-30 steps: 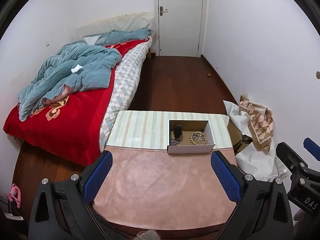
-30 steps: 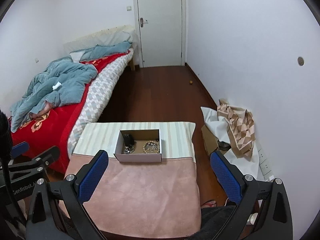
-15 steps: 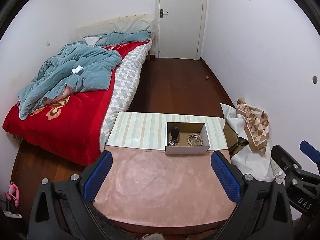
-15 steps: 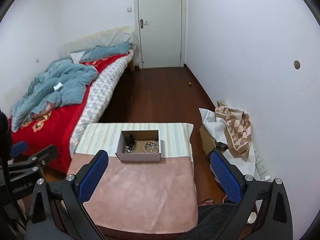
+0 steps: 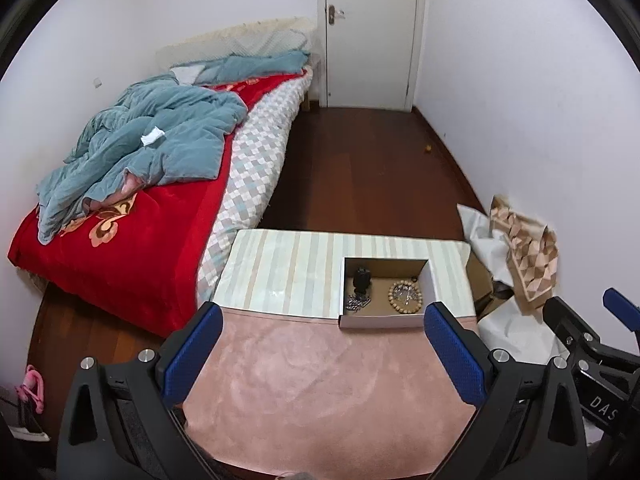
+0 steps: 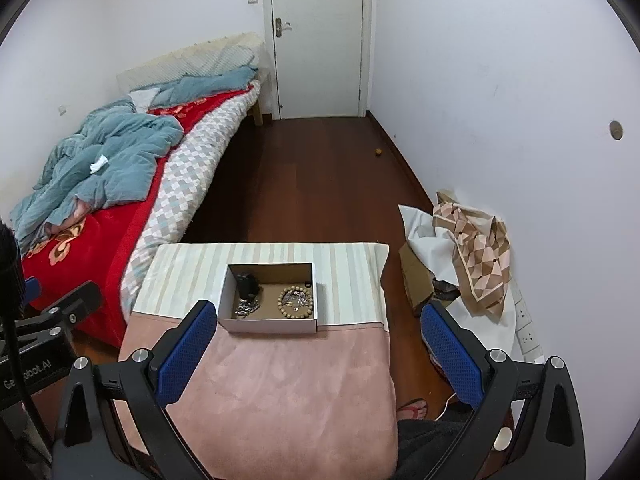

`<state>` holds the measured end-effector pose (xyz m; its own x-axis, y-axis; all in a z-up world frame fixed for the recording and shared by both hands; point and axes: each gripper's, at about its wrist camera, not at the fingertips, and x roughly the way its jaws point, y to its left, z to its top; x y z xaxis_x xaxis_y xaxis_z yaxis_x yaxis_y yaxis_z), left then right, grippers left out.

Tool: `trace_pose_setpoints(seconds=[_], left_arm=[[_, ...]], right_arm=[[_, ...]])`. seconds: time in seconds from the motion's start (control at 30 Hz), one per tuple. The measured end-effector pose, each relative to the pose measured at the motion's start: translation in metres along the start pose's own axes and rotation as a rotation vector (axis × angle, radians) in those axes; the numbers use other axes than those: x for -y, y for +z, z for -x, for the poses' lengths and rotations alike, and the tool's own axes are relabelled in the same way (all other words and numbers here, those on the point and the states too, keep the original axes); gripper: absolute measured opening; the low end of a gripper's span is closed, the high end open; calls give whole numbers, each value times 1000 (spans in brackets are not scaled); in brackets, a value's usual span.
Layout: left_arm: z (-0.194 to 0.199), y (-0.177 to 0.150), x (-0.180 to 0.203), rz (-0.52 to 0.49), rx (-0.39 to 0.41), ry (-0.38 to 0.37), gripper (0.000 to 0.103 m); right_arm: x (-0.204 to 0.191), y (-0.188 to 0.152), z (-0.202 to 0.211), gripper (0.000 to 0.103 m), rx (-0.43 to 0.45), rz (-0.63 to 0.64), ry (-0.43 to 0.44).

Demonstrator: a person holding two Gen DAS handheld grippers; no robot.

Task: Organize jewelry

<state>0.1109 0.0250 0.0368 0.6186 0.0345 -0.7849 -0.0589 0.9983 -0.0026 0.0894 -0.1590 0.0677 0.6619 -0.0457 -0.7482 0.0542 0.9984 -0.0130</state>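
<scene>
Right wrist: box (image 6: 272,324) ahead of spread right claw (image 6: 318,356), apart.

both wrist views high, sharing box (image 5: 383,322)

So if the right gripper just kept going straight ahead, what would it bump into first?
Probably the white cardboard box holding the jewelry, which lies ahead between the open jaws of the right gripper. Depth is hard to judge; it might touch the pink cloth first if it is angled downward.

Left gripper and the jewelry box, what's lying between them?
Only bare pink cloth between the left gripper and the jewelry box, per the left wrist view.
</scene>
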Motion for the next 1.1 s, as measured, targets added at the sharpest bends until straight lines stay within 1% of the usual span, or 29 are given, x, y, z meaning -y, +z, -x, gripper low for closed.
trace_pose_setpoints(seconds=[0.07,0.2,0.37,0.47,1.1], left_arm=[[-13,4,2,-10,-27,13,103],[-35,9,5,-11,-72,10,103],[-57,11,10,-23,-135,-11,103],[-65,13,12,-22,-166,-20,103],[-66,19,13,-16,-164,-18,103]], right_arm=[[1,4,-15,103,-24,-1,-2],[1,11,-42,103,-72,3,-11],[1,16,-63,103,-121,10,-13],[0,20,-69,103,-135,13,-16],[-4,19,-71,103,-155,16,-11]])
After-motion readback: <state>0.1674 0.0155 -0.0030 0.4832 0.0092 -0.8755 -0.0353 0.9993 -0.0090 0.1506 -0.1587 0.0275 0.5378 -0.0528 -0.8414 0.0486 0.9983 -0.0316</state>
